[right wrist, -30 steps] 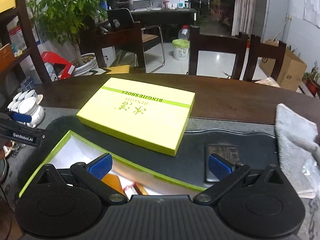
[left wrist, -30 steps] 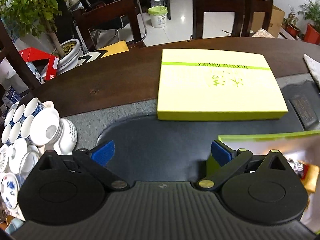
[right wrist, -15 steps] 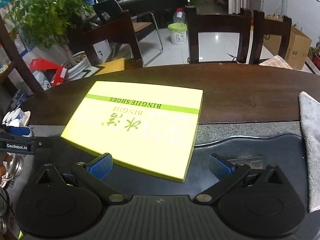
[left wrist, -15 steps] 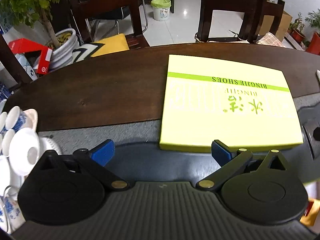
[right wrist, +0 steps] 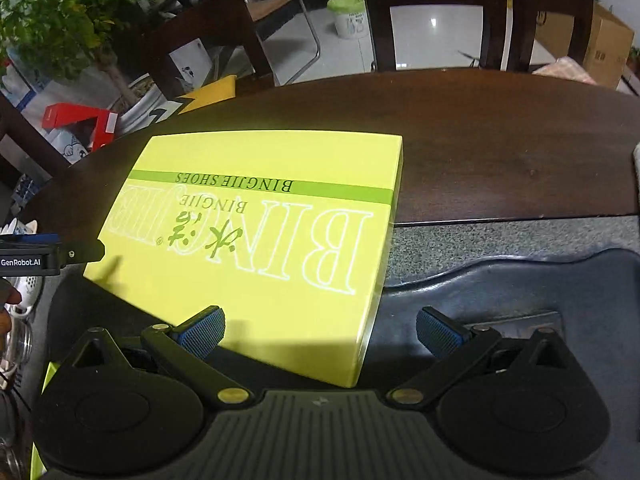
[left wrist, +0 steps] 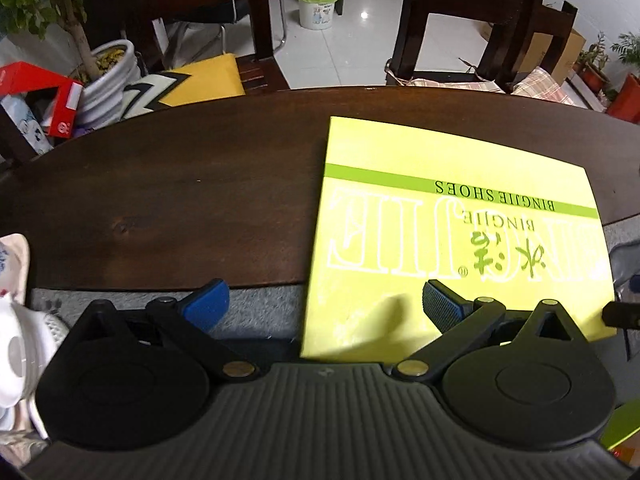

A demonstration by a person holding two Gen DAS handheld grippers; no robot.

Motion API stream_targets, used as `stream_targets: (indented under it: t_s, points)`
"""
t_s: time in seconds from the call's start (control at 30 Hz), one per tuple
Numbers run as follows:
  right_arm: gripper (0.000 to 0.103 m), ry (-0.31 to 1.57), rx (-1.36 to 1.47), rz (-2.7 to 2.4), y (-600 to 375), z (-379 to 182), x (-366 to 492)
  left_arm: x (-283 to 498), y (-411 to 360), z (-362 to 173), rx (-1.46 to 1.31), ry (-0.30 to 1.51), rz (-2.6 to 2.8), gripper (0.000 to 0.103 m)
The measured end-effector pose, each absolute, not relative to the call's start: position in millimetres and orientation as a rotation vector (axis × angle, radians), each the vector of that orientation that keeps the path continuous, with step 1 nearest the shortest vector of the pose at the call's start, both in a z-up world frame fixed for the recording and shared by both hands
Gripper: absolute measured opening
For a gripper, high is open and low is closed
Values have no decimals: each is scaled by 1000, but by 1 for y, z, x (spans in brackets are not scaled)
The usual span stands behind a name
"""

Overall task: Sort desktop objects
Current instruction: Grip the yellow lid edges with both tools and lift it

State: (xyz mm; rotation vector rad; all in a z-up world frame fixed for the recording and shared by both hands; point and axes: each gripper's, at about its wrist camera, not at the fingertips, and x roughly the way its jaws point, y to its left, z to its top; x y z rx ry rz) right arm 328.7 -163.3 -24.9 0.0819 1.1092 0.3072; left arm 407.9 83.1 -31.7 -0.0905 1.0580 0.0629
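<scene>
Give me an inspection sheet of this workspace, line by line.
Surface: dark wooden table, with a grey mat and dark tray near its front edge.
Job's things: yellow-green box lid, flat, printed side up.
Clutter: white teaware at left.
Grippers: left tongs open, straddling the lid's left edge; right tongs open, straddling its right edge.
Cables: nothing seen.
Surroundings: chairs, potted plant, bin.

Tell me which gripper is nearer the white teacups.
Left. The left gripper has the white teacups right beside its left side; the right gripper sits across the yellow box lid from them, jaws open.
</scene>
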Motion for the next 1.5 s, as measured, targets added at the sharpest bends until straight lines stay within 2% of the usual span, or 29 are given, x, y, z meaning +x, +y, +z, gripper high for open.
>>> stream_targets:
  t_s: [1.0, 1.5]
  points:
    - [103, 1218, 113, 366, -157, -49, 351, 432, 78, -64, -177, 1112, -51, 102]
    - [103, 1212, 141, 365, -153, -57, 357, 434, 66, -66, -181, 1107, -70, 102]
